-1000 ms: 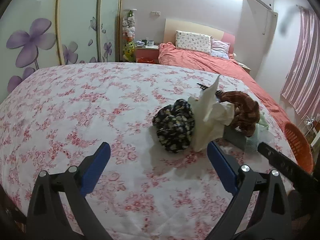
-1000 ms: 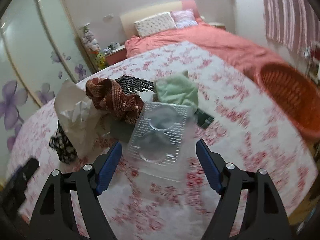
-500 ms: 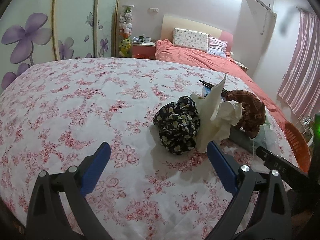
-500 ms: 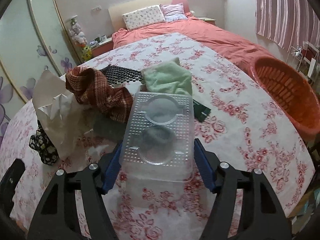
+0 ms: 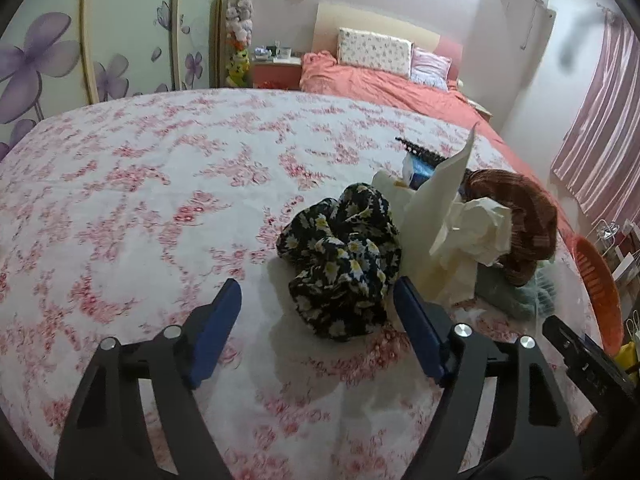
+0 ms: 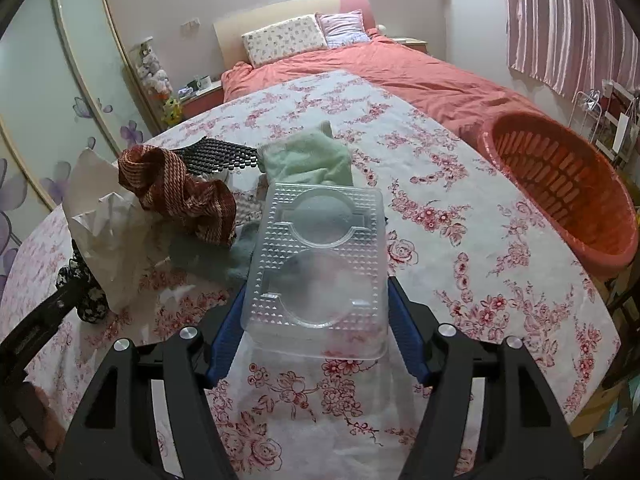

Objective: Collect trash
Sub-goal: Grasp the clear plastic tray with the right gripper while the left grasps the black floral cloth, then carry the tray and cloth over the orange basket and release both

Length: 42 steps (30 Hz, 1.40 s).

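- Right now the clear plastic tray (image 6: 316, 268) sits between the blue pads of the right gripper (image 6: 316, 336), both pads pressed against its long sides — clamped on it, near end just above the floral cloth (image 6: 460, 208).
- Its far end points at a pale green towel (image 6: 308, 156), which lies just beyond it; a grey-green cloth (image 6: 240, 252) shows under its left edge.
- Left of the tray, a red-brown woven scarf (image 6: 180, 196) is bunched up, with a black dotted mat (image 6: 220, 158) behind it and touching the towel.
- Crumpled cream paper (image 6: 104, 224) stands further left, beside the scarf.
- Seen from the left wrist, that same cream paper (image 5: 452, 232) leans against a black cloth with daisies (image 5: 344, 268).
- The left gripper (image 5: 316, 332) hangs over the cloth-covered surface with its jaws closing; the daisy cloth lies between and just ahead of the pads, but neither pad presses on it — the right pad is near the paper's lower edge.
- An orange basket (image 6: 560, 184) stands off the right edge of the floral cloth, well apart from the tray.
- Beyond everything, a bed with a coral duvet (image 6: 400, 68) and two pillows (image 6: 284, 38) stands against the far wall.
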Motion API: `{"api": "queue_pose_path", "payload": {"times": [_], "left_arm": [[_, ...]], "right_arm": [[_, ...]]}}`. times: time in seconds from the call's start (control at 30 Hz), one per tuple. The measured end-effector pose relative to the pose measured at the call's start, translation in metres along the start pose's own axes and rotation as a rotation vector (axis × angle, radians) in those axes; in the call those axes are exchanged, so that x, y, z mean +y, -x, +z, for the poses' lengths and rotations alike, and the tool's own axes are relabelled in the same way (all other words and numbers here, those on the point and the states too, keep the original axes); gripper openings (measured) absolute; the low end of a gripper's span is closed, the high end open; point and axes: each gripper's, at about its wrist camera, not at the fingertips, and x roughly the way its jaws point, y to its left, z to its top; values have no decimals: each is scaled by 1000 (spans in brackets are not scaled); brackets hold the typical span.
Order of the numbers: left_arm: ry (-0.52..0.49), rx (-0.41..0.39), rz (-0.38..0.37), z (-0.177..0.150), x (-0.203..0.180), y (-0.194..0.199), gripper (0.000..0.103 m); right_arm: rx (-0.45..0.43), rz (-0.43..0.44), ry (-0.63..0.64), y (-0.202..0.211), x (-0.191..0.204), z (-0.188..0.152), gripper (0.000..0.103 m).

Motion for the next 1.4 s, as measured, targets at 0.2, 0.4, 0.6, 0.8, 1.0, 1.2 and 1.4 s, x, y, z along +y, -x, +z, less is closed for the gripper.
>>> {"api": "queue_pose_path", "payload": {"times": [0.2,0.4,0.6,0.8,1.0,1.2,1.4], "left_arm": [[-2,39,1,5,-1,-18,64],[4,55,-31,6,2,-25,32],[-9,19,-37,4,4,-15,19],[-7,-18,-38,3,5,5,17],[-2,-54,-47,3,3,28,16],[-9,-102,-74,7,-7,57,16],[-59,-147,-123,8,-35,84,16]], "right_arm": [[21,23,-26,-4,0,6,72],[25,26,-39,-8,-4,6,68],[6,48,-28,-2,-9,3,66],[-47,64,6,13,-12,1,66],[-84,69,15,25,-19,0,66],[-143,55,36,43,-30,0,66],[-203,33,42,59,-43,4,66]]}}
